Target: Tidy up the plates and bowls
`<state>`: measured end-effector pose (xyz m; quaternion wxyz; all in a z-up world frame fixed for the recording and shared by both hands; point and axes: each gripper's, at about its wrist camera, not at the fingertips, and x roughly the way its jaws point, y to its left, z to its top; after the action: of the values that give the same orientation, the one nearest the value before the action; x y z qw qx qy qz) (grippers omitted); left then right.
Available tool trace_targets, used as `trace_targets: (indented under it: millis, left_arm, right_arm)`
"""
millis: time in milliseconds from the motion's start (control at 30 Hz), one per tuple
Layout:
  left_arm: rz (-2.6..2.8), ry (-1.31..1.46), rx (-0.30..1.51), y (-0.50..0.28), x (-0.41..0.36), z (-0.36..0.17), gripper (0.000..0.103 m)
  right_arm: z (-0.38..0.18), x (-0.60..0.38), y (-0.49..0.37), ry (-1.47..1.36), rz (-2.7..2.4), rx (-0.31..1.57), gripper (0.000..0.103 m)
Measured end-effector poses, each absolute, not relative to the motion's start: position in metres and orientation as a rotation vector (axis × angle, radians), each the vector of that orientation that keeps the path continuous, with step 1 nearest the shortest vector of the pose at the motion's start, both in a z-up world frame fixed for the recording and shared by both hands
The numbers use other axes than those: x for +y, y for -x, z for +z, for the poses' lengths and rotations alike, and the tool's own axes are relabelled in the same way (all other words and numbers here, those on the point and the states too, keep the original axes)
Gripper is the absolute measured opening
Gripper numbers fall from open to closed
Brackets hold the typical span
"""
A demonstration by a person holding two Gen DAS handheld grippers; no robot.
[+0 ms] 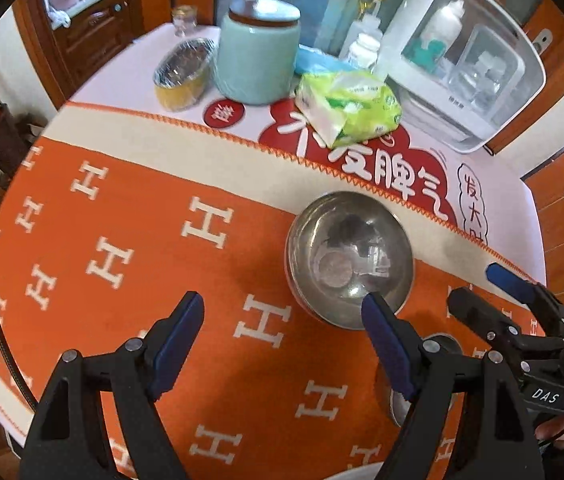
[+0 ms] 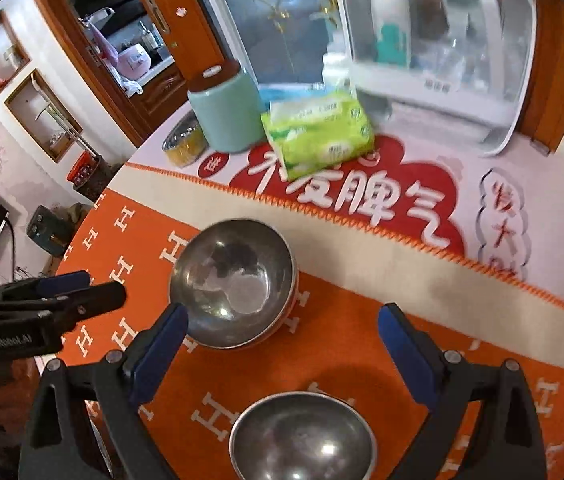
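A steel bowl (image 1: 349, 258) (image 2: 233, 282) sits upright on the orange cloth (image 1: 121, 208); it looks like a nested stack. A second steel bowl (image 2: 302, 438) sits nearer, below my right gripper; only a sliver of it (image 1: 400, 410) shows behind my left gripper's right finger. My left gripper (image 1: 284, 312) is open and empty, its right fingertip over the far bowl's near rim. My right gripper (image 2: 282, 326) is open and empty, above the near bowl, its left fingertip by the far bowl's rim. Each gripper shows in the other's view: the right (image 1: 482, 284), the left (image 2: 87, 286).
At the back stand a teal jar (image 1: 257, 56), a foil-covered yellow bowl (image 1: 183, 72), a green tissue pack (image 1: 348, 108) and a white cabinet box (image 1: 462, 60). The table edge curves along the left.
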<state>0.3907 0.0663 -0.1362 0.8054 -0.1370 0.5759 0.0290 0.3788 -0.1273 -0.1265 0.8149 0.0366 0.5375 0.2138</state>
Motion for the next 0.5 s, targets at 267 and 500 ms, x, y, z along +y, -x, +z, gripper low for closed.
trace_targets:
  millis: [267,500]
  left_arm:
    - [0.028,0.349,1.261,-0.41,0.069,-0.183,0.08]
    - [0.0,0.373,1.301,-0.423,0.066,-0.213,0.08]
  right_arm:
    - [-0.168,-0.129,-0.395,-0.22,0.462,1.224,0.096]
    - [-0.197,-0.132,-0.403,-0.299,0.451,1.287,0.08]
